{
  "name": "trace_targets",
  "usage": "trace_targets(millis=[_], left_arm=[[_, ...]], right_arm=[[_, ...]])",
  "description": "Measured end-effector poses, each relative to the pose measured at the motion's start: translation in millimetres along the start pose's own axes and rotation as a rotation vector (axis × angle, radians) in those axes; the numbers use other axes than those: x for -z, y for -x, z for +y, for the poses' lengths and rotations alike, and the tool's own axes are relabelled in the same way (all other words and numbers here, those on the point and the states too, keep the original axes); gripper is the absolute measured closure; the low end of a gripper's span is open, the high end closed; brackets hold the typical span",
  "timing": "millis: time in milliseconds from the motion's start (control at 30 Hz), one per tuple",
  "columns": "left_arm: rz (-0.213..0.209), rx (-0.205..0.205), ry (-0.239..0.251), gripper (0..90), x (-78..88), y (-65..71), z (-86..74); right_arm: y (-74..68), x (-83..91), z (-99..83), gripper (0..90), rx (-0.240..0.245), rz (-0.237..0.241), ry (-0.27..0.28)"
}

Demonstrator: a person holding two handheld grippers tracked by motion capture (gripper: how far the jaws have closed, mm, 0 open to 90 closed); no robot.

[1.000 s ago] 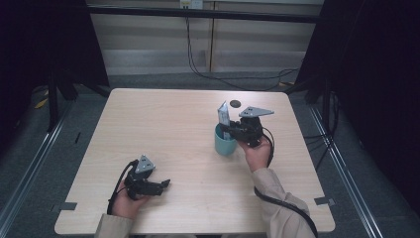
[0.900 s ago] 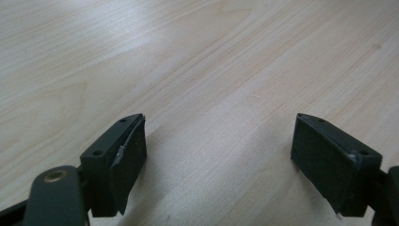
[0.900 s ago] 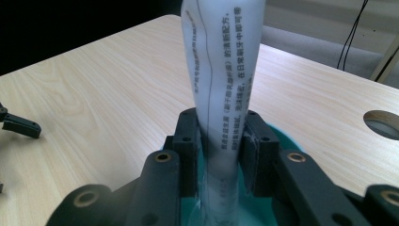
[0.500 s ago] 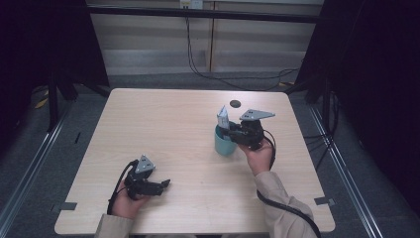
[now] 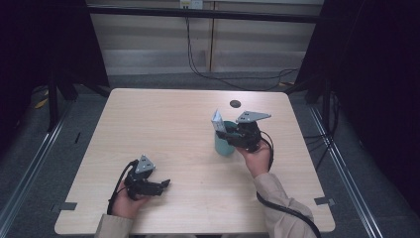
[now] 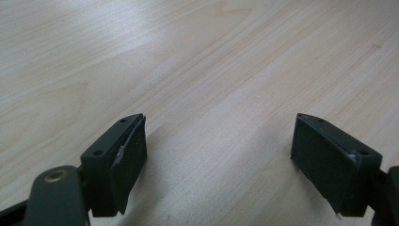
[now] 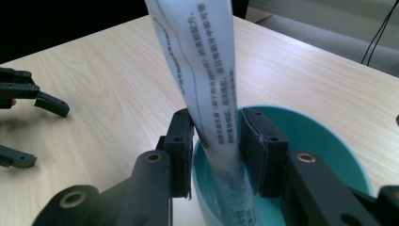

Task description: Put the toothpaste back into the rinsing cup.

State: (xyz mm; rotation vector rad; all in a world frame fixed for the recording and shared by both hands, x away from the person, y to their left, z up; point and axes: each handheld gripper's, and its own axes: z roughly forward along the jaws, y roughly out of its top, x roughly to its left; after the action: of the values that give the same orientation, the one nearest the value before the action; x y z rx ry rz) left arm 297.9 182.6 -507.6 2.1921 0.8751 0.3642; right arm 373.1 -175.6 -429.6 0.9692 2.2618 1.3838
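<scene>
Over the teal cup [image 7: 301,155] right of table centre, the right gripper [image 7: 215,141] is clamped on a white printed tube [image 7: 207,80], whose lower end sits inside the cup and upper end sticks out above the rim. Near the front-left edge of the wooden table [image 5: 163,124], the left gripper [image 6: 219,155] rests low with jaws wide apart, gripping nothing. A small dark disc [image 5: 235,103] lies behind the cup.

1. We see a pale wood-grain square table [image 5: 163,124], its top bare on the left half.
2. We note a small dark round disc [image 5: 235,103] lying near the table's far edge.
3. We see black cables [image 5: 218,77] trailing across the grey floor [image 5: 29,168] beyond the table.
</scene>
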Motion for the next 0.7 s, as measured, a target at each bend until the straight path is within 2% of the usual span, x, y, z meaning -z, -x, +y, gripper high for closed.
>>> trace_targets(millis=[533,700], left_arm=[[0.0,0.0,0.0,18.6,0.0,0.0,0.0],[-0.001,0.002,0.001,18.6,0.0,0.1,-0.1]], right_arm=[[-2.2,-1.3,2.3,58.8,-0.01,0.002,-0.009],[-1.4,-1.2,3.9,48.1,-0.026,-0.005,-0.008]])
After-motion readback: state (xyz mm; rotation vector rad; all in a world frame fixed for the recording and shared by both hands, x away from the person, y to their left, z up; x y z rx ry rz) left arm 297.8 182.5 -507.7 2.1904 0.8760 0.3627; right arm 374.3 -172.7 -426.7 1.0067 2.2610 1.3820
